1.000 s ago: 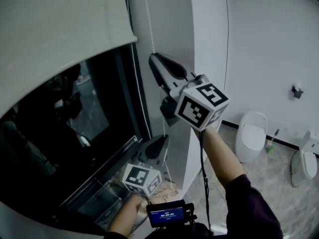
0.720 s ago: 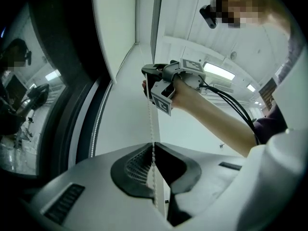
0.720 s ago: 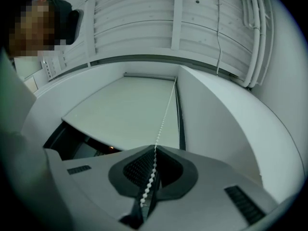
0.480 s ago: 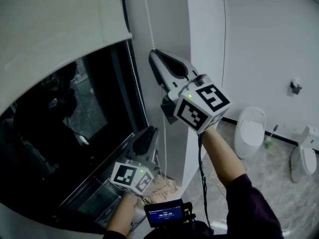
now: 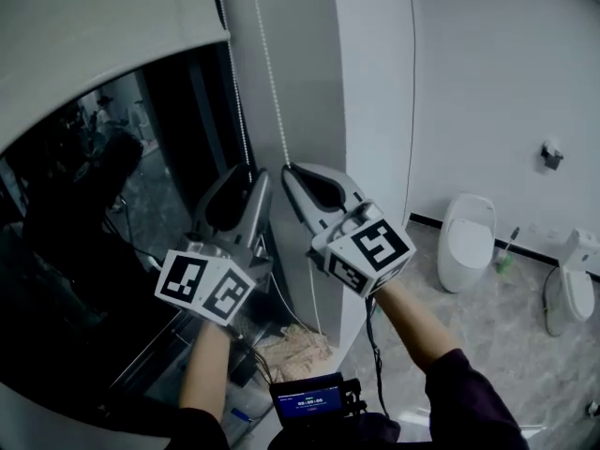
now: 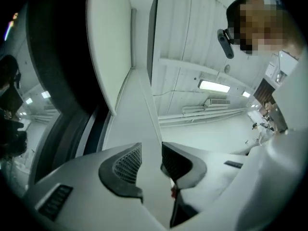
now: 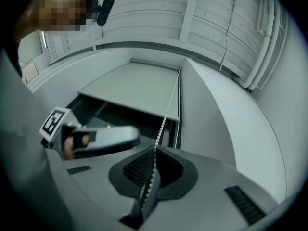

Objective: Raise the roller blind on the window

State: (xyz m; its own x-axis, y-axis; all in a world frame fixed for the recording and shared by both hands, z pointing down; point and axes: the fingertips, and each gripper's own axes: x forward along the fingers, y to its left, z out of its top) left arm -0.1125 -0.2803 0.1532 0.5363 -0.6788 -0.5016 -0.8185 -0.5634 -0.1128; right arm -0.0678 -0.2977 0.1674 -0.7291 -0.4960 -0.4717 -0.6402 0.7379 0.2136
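Bead chain (image 5: pixel 269 68) hangs vertical, and the right gripper (image 5: pixel 292 174) is clamped on it. Left gripper (image 5: pixel 249 180), jaws just opened with nothing between them, sits just left. The free chain lies up-right of it.

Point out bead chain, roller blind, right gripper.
bead chain (image 7: pixel 165 119): right gripper view, strand above the jaws.
roller blind (image 5: pixel 94 26): head view, middle of the fabric.
right gripper (image 5: pixel 289 174): head view, jaw tips shut on bead chain.

Nothing legible: the small screen (image 5: pixel 314 403) shows only blurred digits.
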